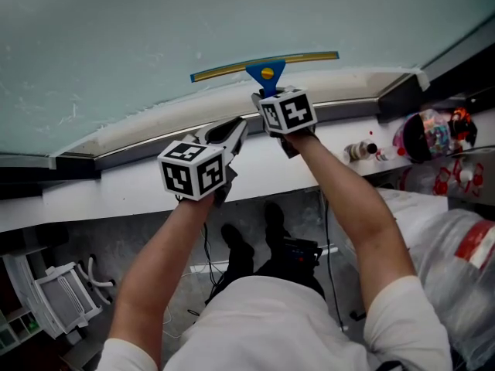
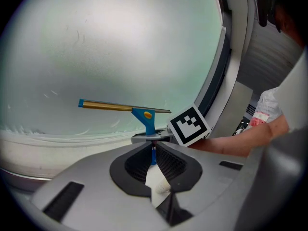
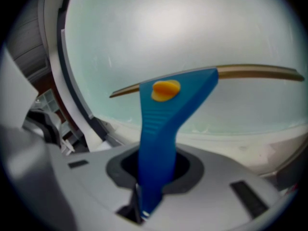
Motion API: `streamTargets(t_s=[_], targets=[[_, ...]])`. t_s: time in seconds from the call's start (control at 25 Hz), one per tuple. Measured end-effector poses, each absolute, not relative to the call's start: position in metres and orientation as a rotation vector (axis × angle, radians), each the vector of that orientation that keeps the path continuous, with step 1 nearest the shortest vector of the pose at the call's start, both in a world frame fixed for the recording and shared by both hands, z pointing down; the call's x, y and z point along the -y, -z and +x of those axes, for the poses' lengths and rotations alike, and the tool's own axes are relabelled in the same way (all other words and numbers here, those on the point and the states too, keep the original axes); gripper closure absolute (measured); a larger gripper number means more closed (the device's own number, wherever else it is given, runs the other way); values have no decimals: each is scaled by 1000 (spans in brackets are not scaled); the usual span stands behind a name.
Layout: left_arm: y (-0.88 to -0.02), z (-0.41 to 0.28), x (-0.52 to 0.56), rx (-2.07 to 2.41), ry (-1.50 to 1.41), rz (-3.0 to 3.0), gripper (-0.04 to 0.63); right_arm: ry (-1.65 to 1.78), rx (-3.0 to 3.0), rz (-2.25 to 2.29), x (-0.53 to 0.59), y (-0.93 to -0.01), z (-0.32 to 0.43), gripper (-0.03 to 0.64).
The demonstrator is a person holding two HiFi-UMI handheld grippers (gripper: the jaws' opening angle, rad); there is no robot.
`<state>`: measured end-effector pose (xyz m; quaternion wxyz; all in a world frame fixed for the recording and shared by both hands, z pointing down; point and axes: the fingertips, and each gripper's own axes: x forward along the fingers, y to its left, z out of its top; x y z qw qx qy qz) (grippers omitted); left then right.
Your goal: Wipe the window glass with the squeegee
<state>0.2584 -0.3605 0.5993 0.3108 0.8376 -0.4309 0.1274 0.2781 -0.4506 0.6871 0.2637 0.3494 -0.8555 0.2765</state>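
We see the squeegee (image 1: 267, 69) with its brass blade laid across the glass (image 1: 193, 22) low down, just above the white frame, its blue handle with an orange button pointing down. The right gripper (image 1: 263, 95) is clamped on that handle; in its own view the handle (image 3: 161, 129) fills the gap between the jaws. The left gripper (image 1: 238, 128) hangs just beside it over the sill (image 1: 116, 184), jaws drawn together at the tips on nothing. Both cubes carry black-and-white square markers. A plastic bag (image 1: 456, 230) at the right has red print too small for us to read
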Motion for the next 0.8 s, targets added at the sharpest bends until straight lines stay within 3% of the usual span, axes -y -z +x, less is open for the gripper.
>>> streamTargets(t_s=[0.8], targets=[[-626, 265, 365, 1118, -373, 2174, 548, -700, 2181, 898, 447, -755, 296, 528]])
